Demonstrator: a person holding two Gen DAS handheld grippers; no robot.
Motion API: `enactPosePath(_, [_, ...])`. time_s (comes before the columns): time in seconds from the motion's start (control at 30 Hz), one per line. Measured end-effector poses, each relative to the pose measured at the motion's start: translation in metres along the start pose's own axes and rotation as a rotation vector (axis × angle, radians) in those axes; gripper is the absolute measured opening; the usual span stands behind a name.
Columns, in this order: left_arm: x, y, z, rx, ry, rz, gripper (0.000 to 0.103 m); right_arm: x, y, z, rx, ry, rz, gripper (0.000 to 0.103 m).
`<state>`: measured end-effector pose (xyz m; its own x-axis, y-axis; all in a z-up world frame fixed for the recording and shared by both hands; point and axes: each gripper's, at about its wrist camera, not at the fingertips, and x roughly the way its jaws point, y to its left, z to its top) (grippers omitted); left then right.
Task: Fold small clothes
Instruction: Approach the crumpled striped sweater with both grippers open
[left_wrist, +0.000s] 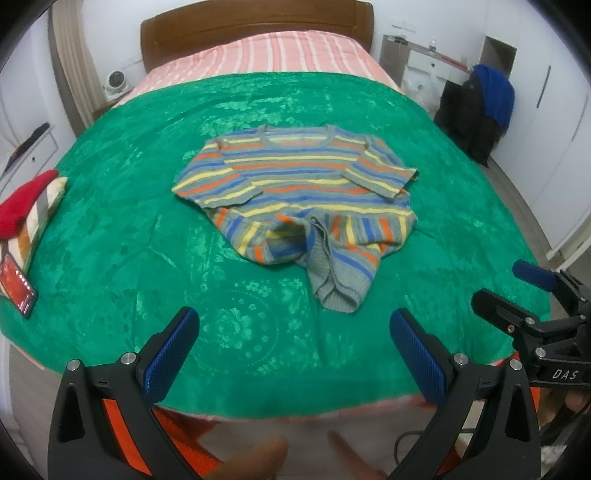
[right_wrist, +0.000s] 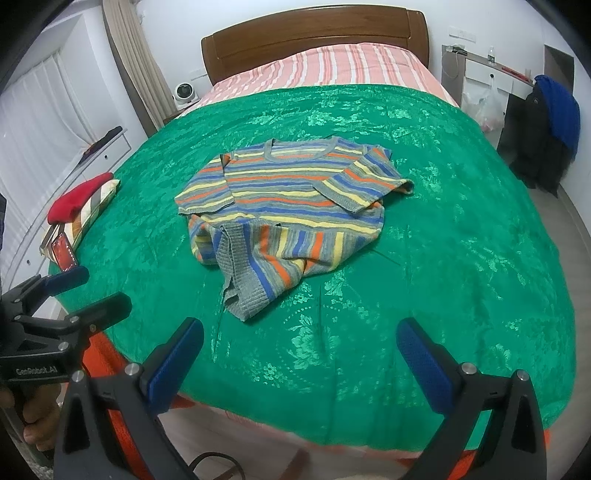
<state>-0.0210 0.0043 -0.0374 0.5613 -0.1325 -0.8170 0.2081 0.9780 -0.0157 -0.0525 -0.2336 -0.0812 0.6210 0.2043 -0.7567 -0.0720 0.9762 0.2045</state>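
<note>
Hovering spread and empty at the bed's near edge, the left gripper (left_wrist: 295, 354) and right gripper (right_wrist: 301, 363) face the sweater (left_wrist: 295, 192), mid-blanket (left_wrist: 110, 258), sleeves crossed, hem rumpled. Folding looks barely begun; next probably calls for pinching and smoothing the hem.

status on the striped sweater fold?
Done: both sleeves lie folded across the chest of the striped sweater. In hand: nothing; the left hand-held gripper and right hand-held gripper are open, short of it. Left: the bunched hem needs straightening and folding up.
</note>
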Motion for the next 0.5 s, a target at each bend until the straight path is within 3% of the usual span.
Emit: enactPosePath(0.5, [0.0024,0.0033,-0.0003,-0.004,0.009,0.006,0.103,0.0018,0.0005,-0.0014,0.000,0.003,-0.009,0.103])
